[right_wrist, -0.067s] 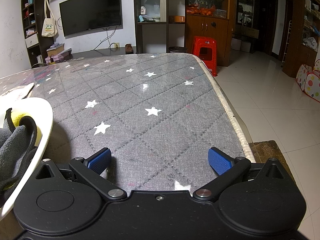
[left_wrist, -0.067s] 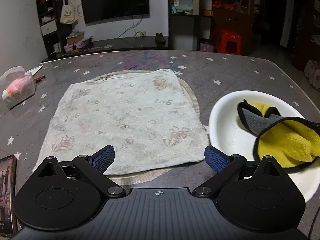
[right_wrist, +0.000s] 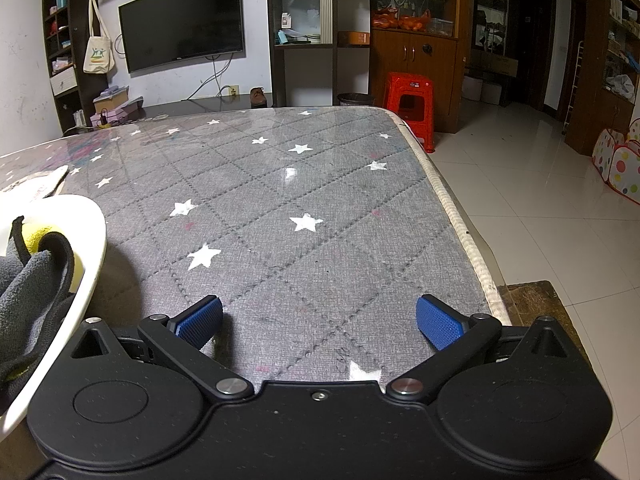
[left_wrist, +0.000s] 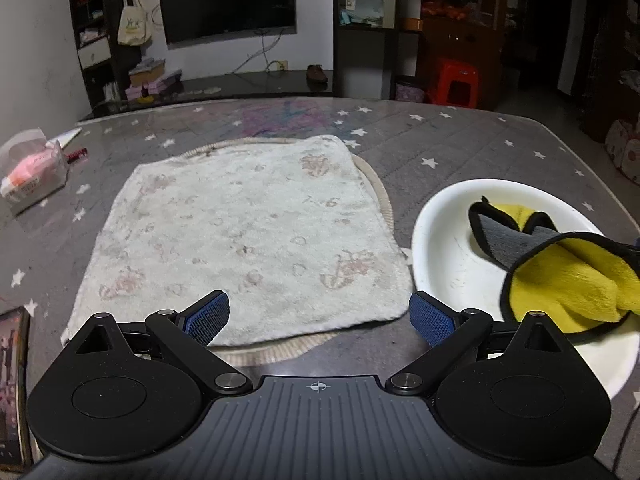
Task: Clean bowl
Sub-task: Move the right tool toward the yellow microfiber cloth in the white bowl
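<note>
**K:** Jaws on both units stood wide apart, nothing between them. Left gripper (left_wrist: 319,318) sat low centre of its frame over the near edge of a pale towel (left_wrist: 244,236); right gripper (right_wrist: 319,322) sat low centre over bare quilted cover.

**M:** Bowl?

**K:** White bowl (left_wrist: 444,248) was at right of the left view and at the left edge of the right view, so between the two grippers. Yellow-and-grey cloth (left_wrist: 560,276) lay bunched inside it, draped toward the near rim.

**M:** Stage?

**K:** Couldn't pin it. Cloth in bowl with both jaws empty fits a wipe about to start or one just finished. Faint marks showed on the bowl's inside, too small to call dirt.

**M:** Surface, room?

**K:** Surface (right_wrist: 320,200) was grey, quilted, star-printed, glossy as if under a clear sheet. Towel lay on a round mat. Plastic bag (left_wrist: 32,172) at left, phone at lower left. Beyond: wall TV (right_wrist: 182,20), tote bag, shelves, red stool (right_wrist: 408,100), tiled floor.
</note>
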`<state>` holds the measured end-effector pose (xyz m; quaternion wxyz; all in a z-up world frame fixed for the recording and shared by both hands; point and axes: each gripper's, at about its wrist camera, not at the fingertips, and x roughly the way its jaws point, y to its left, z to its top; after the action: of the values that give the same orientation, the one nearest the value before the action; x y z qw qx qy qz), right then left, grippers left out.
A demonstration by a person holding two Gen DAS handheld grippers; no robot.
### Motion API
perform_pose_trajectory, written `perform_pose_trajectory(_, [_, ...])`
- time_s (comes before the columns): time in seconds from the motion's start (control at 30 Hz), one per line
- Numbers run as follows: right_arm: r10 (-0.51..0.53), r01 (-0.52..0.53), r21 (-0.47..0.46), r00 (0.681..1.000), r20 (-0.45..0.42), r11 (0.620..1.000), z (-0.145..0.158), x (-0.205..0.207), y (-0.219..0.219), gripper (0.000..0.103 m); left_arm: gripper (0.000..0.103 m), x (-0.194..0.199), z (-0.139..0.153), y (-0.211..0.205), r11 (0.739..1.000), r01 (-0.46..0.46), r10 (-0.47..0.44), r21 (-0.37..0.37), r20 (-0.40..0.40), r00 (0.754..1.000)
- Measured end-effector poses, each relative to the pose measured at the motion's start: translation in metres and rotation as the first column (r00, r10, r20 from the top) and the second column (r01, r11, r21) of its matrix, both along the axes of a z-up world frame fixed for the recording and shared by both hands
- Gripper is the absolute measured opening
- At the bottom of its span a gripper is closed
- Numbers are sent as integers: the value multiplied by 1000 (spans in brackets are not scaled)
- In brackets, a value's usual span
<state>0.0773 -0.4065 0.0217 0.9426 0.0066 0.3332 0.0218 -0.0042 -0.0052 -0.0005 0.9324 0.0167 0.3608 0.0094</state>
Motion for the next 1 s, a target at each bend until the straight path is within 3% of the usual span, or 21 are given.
perform_pose_trajectory(0.3, [-15,15,9,1000,-10,1000,5,1,-1,103,98,-13,10,-1,998,9,-11,-59,-27,1000])
perform_pose_trajectory(0.47, [-12,10,33,999,47,999,25,-17,1,103,98,-16,10,1,993,12,-17,-120,-39,999])
perform_pose_trajectory(0.67, [103,-101,-22,987,124,995,64,-52,12,103,98,-19,7,-15,995,30,-36,-98,-64,997])
perform_pose_trajectory(0.77, [174,-177,11,976,134,984,77,-63,23,103,98,-19,2,-19,994,27,-37,-109,-88,995])
perform_pose_trajectory(0.87, [247,-255,49,961,127,966,80,-69,37,103,98,-21,0,-22,992,32,-45,-123,-101,994])
perform_pose_trajectory(1.0, [327,-334,28,936,130,942,77,-73,64,103,97,-21,0,-28,992,44,-56,-117,-97,994])
